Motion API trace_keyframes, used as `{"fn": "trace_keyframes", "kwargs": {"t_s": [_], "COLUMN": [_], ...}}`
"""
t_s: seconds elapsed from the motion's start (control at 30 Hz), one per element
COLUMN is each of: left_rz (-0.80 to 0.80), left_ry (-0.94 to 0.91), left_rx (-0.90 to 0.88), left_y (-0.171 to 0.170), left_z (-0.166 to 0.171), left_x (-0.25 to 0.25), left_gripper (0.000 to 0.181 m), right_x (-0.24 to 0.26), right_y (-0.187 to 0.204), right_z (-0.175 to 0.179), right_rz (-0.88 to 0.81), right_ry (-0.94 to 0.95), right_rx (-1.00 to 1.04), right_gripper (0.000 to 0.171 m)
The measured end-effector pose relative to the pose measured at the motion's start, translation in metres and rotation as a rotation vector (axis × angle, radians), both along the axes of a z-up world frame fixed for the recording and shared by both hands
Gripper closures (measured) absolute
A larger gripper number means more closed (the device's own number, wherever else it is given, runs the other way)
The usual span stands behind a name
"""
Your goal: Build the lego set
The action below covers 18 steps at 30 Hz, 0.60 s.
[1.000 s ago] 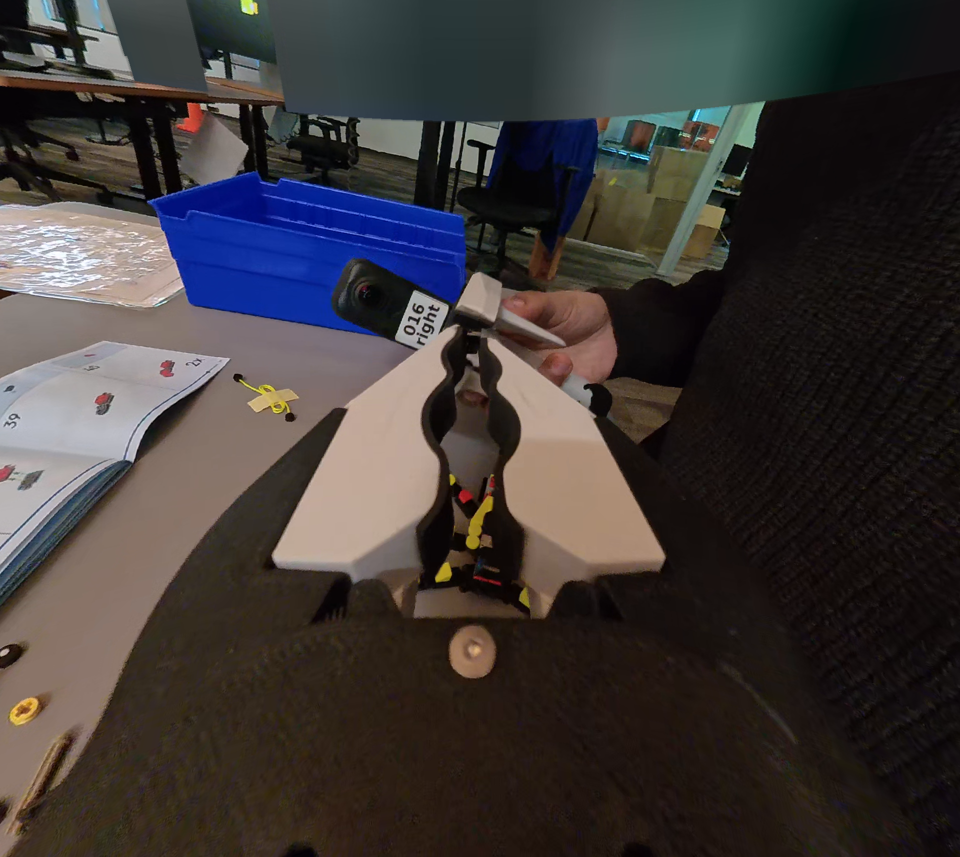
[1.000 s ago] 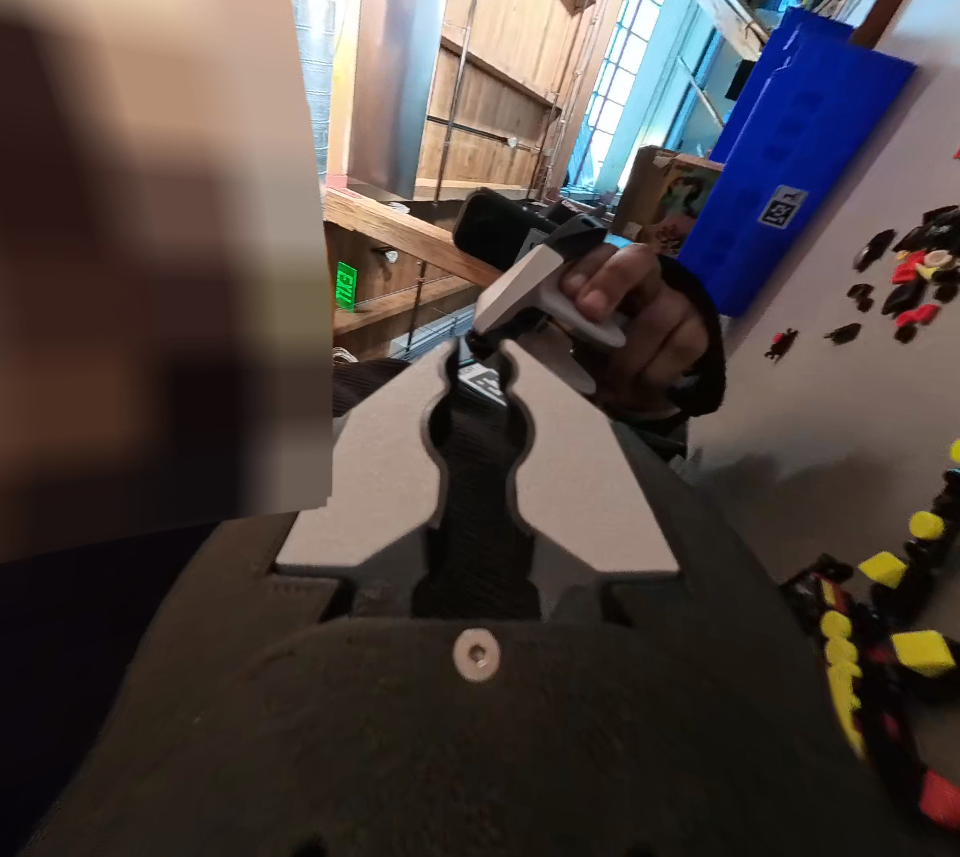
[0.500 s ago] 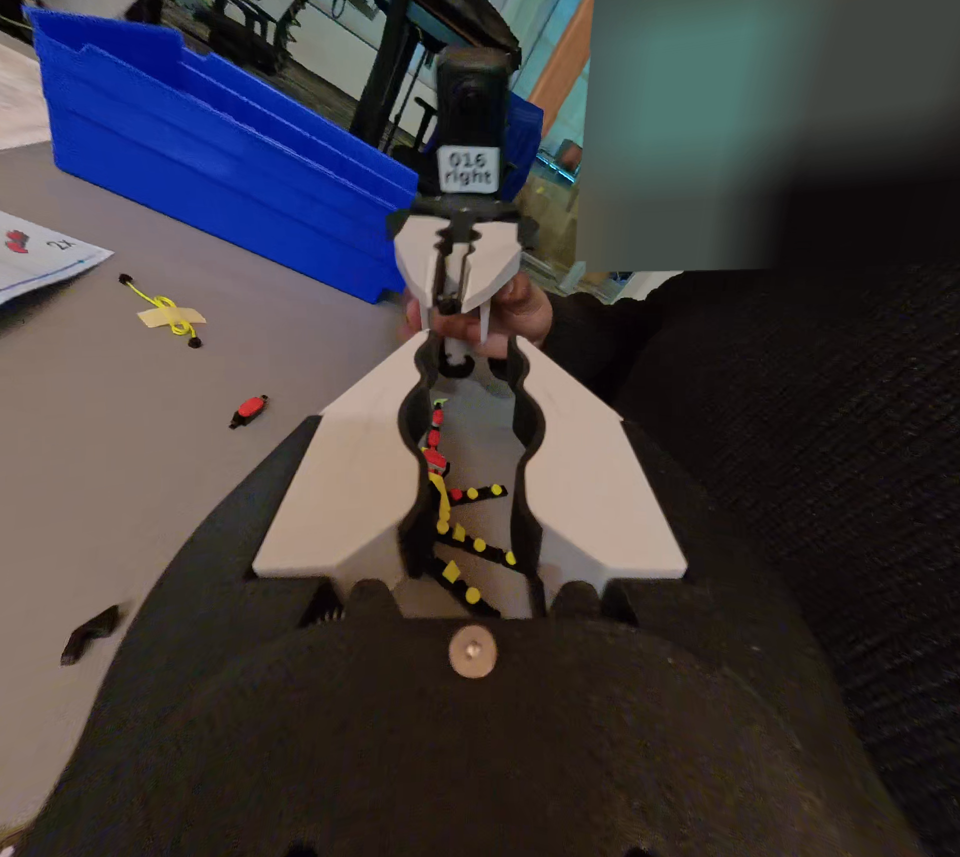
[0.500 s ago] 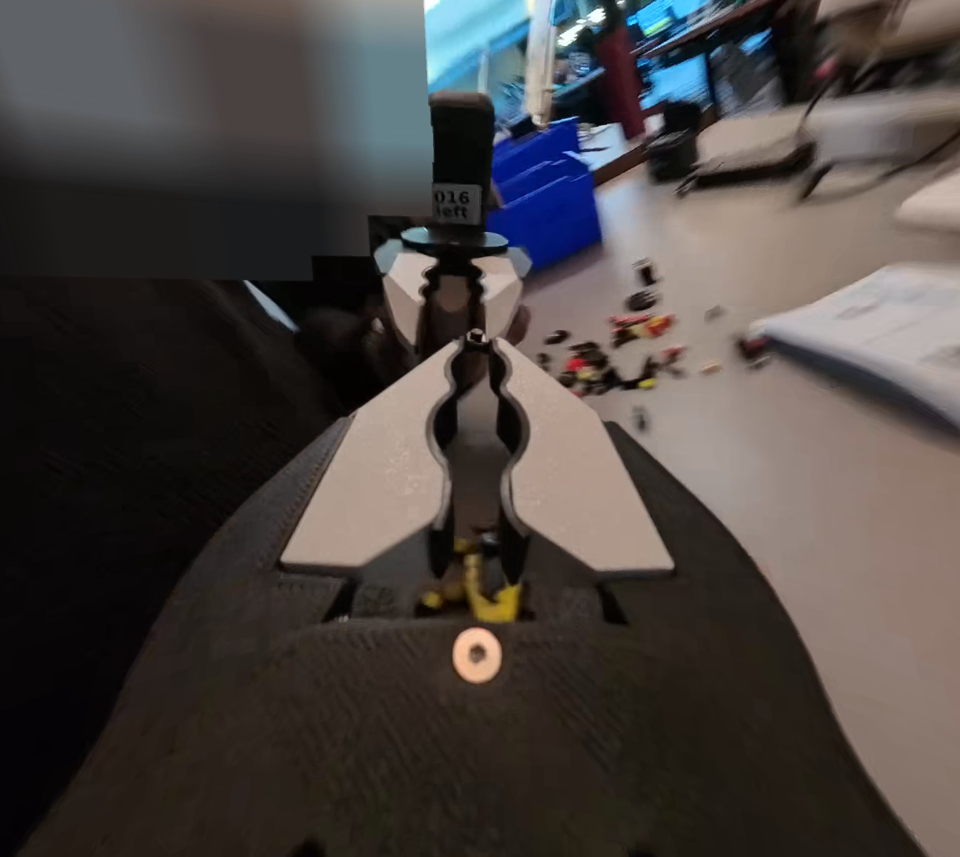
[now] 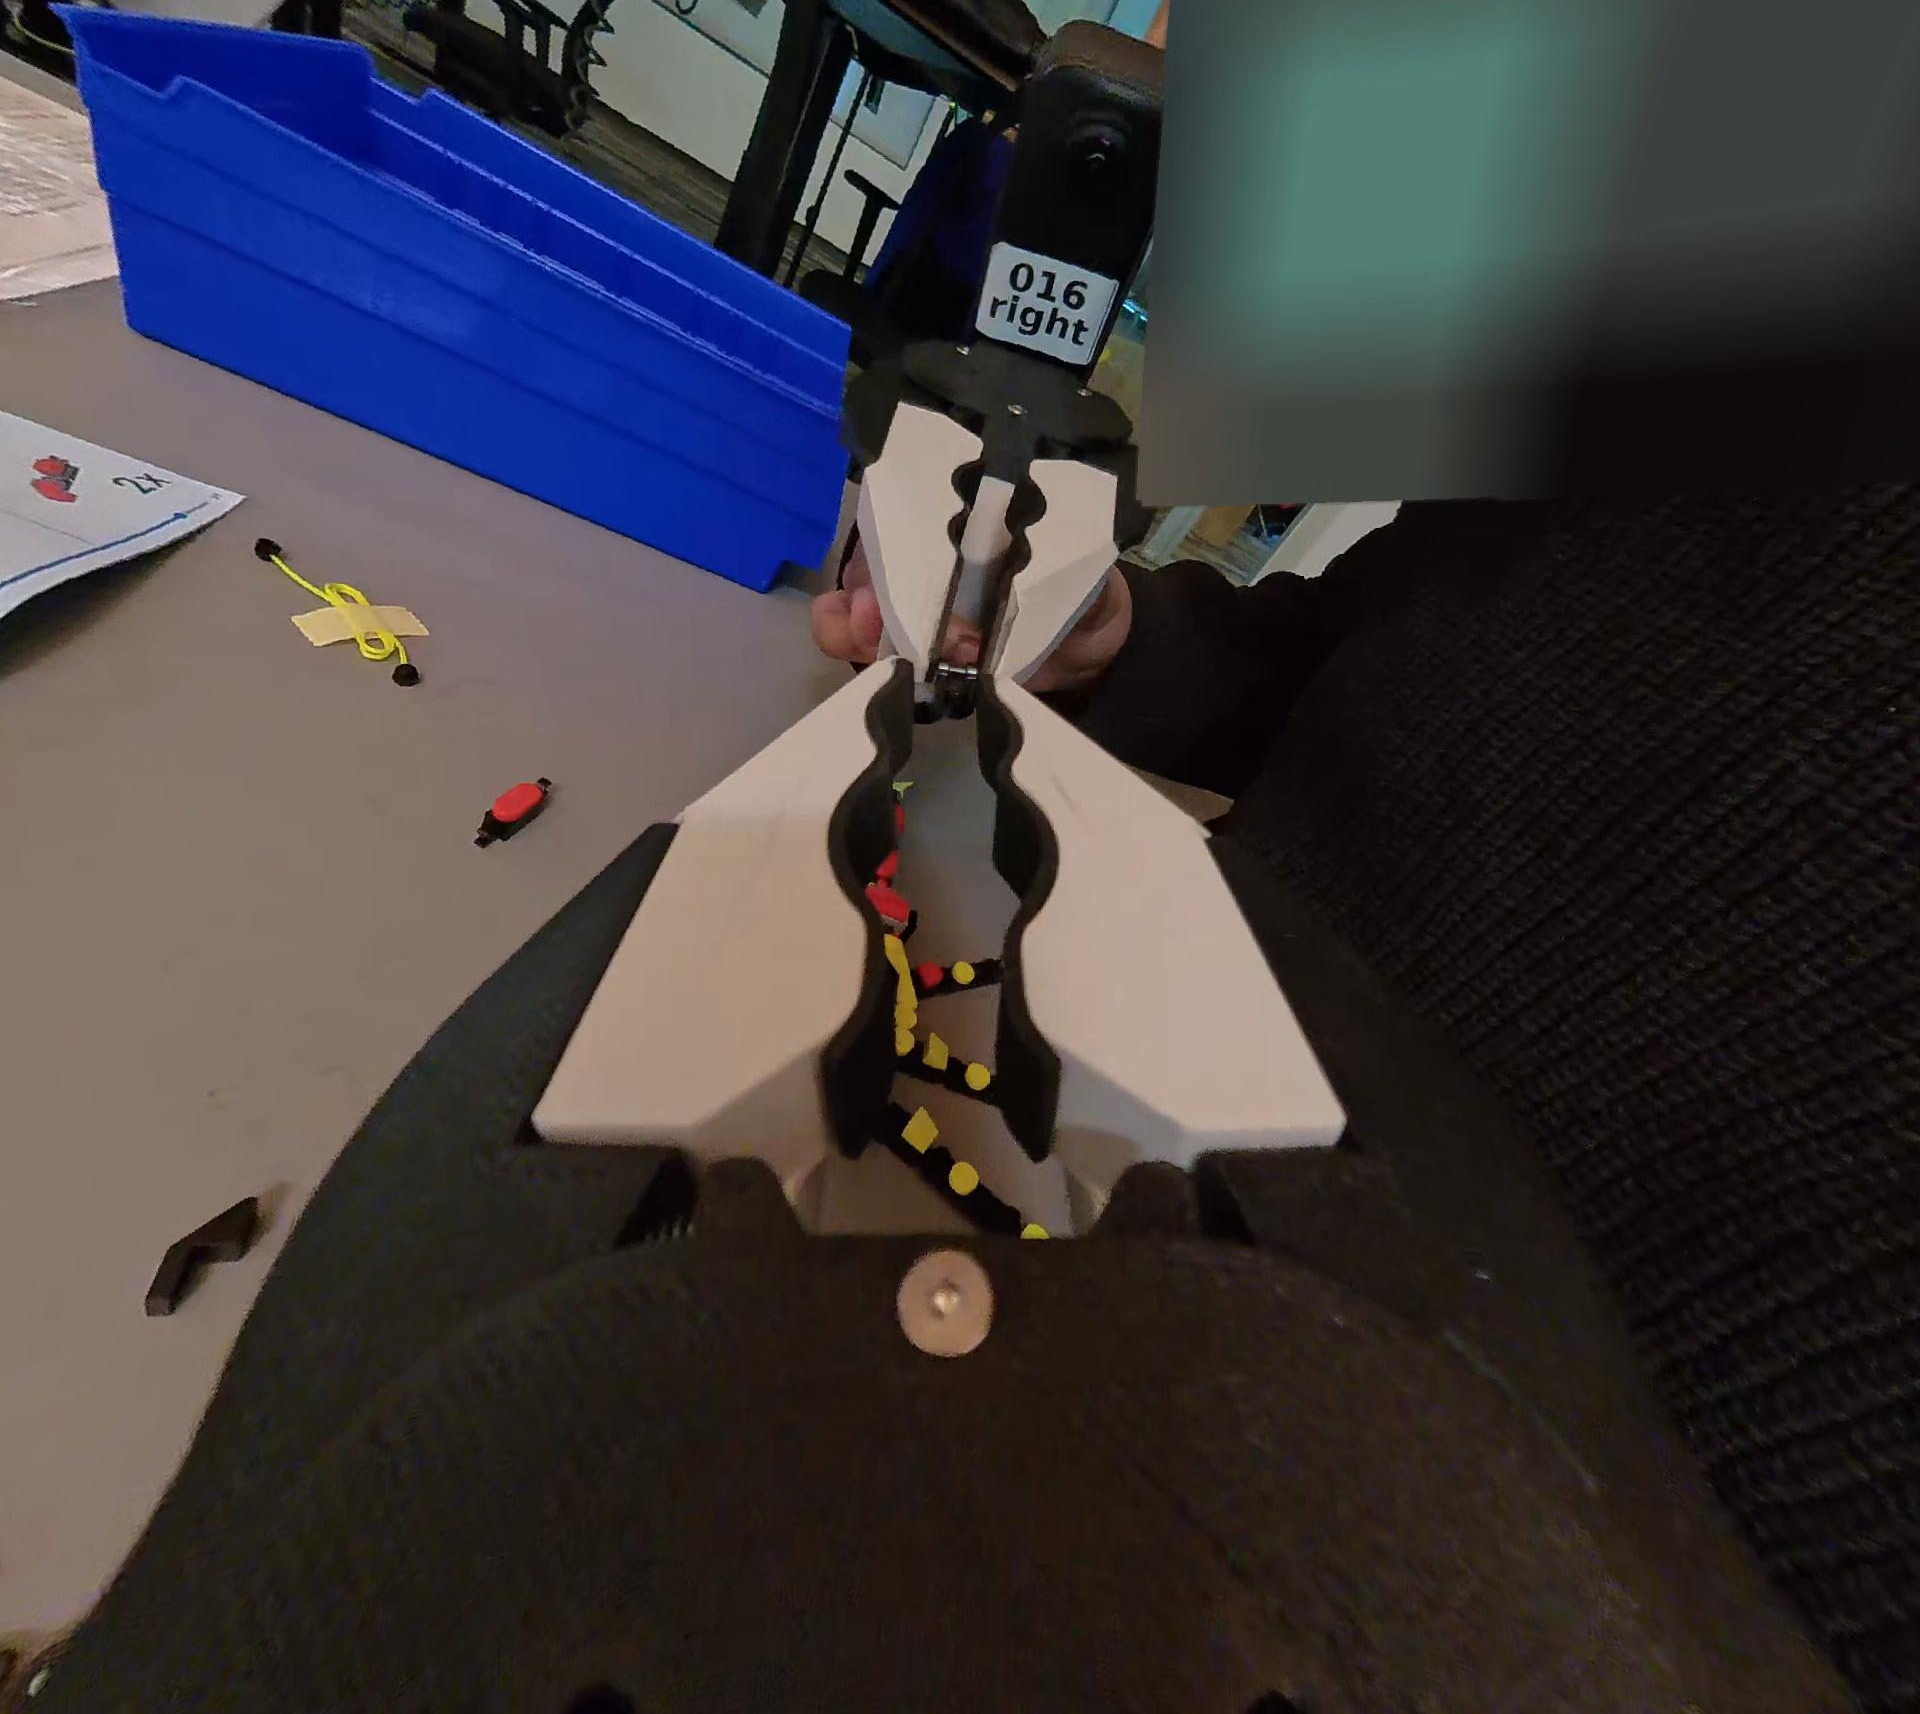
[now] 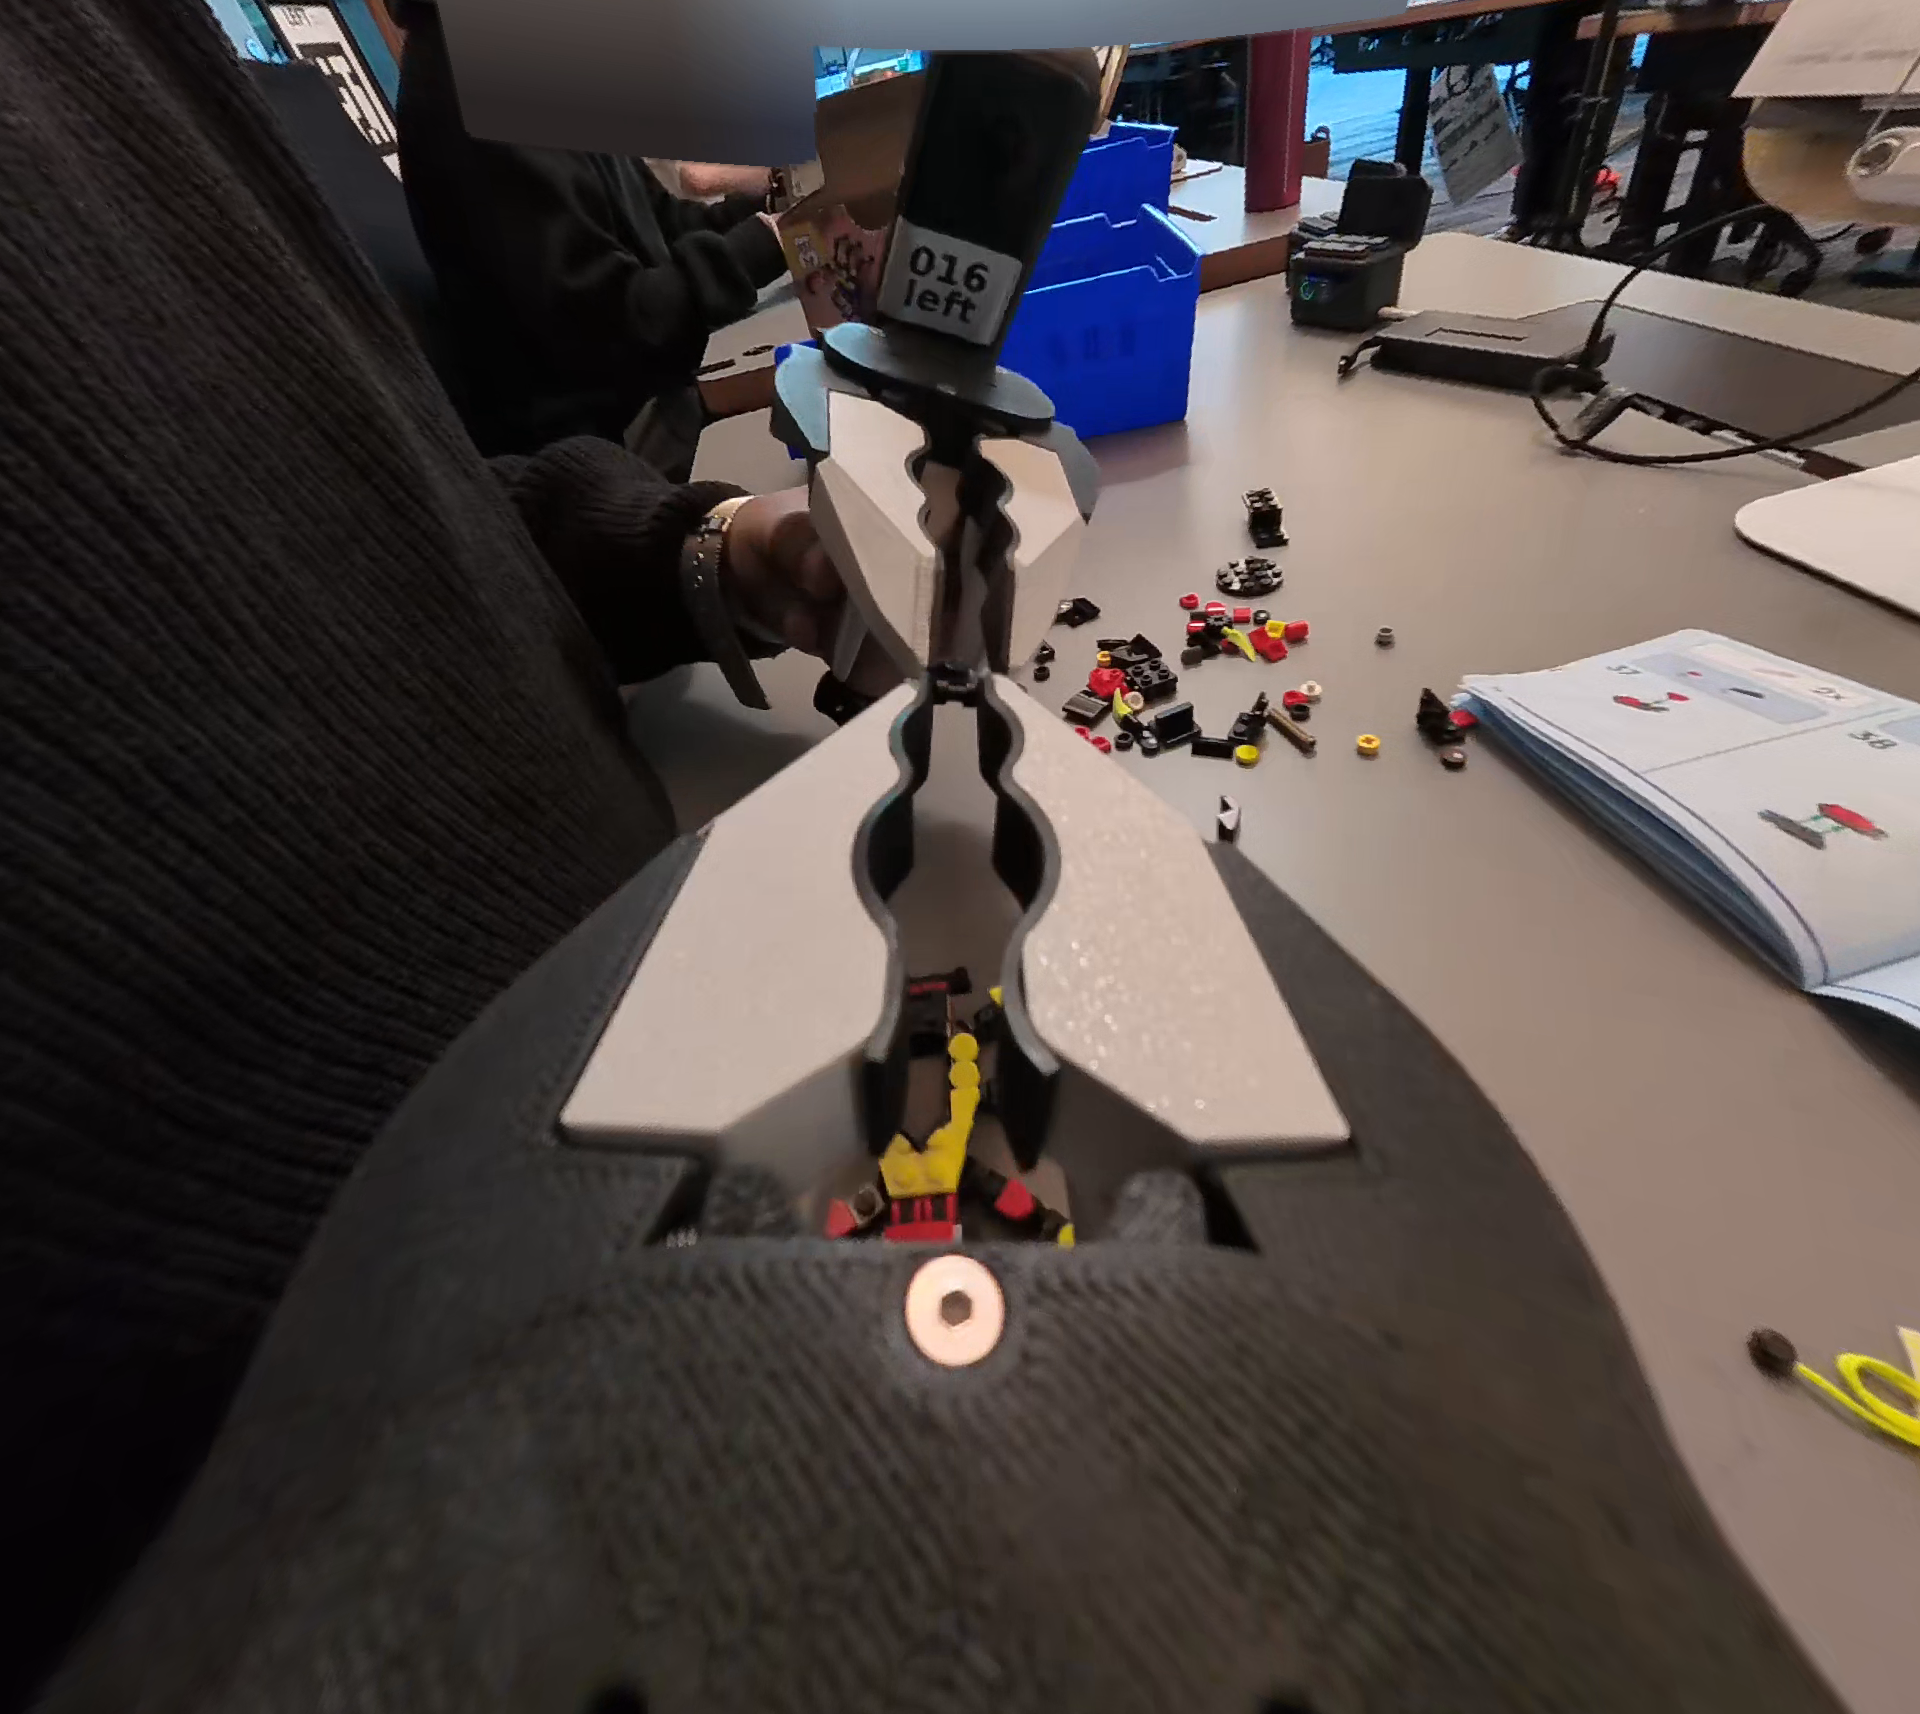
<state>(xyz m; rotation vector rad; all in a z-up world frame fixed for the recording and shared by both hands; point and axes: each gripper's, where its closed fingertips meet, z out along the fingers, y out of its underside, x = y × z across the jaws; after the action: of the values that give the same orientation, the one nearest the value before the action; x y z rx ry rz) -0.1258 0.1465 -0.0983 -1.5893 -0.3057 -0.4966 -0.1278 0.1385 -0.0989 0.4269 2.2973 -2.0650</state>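
The two tongs meet tip to tip above the surface point(image 6: 1455, 989), directly over the half-built lego model point(image 6: 935, 1134), which serves as the landmark here. The left tongs point(image 5: 940, 698) and the right tongs point(image 6: 951, 688) face each other head on, and a small dark lego piece point(image 5: 948, 690) sits exactly where their tips come together. Both pairs are drawn in to a narrow gap at the tips and appear clenched on that one piece, each from its own side, though which pair carries the load cannot be told.

The model, black with yellow studs and red parts, lies on the surface straight below the joined tips, seen through the gap between the fingers in both wrist views. Its long axis seems to run roughly along the line from one tongs to the other. So the held piece hangs above the model, and neither hand is clearly nearer.

Beyond the model, on the far side from the person, lie the loose lego pieces point(image 6: 1195, 688) and, further out, the open instruction booklet point(image 6: 1714, 791). A blue bin point(image 5: 447, 293) stands well away, with a red piece point(image 5: 514, 807) and a yellow string point(image 5: 348, 615) between it and the model.

The coming move likely turns on this vertical relation: one pair lets go, and the other brings the piece down.
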Motion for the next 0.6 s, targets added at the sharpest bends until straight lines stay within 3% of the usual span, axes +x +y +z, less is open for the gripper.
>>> {"fn": "trace_keyframes", "kwargs": {"t_s": [0.6], "left_rz": [-0.031], "left_ry": [0.061], "left_rx": [-0.020], "left_y": [-0.0025], "left_z": [-0.0039], "left_x": [0.0053], "left_gripper": [0.176], "right_x": [0.0004], "right_y": [-0.0017], "right_z": [-0.0025], "right_rz": [0.013], "right_ry": [-0.041], "right_rx": [-0.019], "right_gripper": [0.161]}}
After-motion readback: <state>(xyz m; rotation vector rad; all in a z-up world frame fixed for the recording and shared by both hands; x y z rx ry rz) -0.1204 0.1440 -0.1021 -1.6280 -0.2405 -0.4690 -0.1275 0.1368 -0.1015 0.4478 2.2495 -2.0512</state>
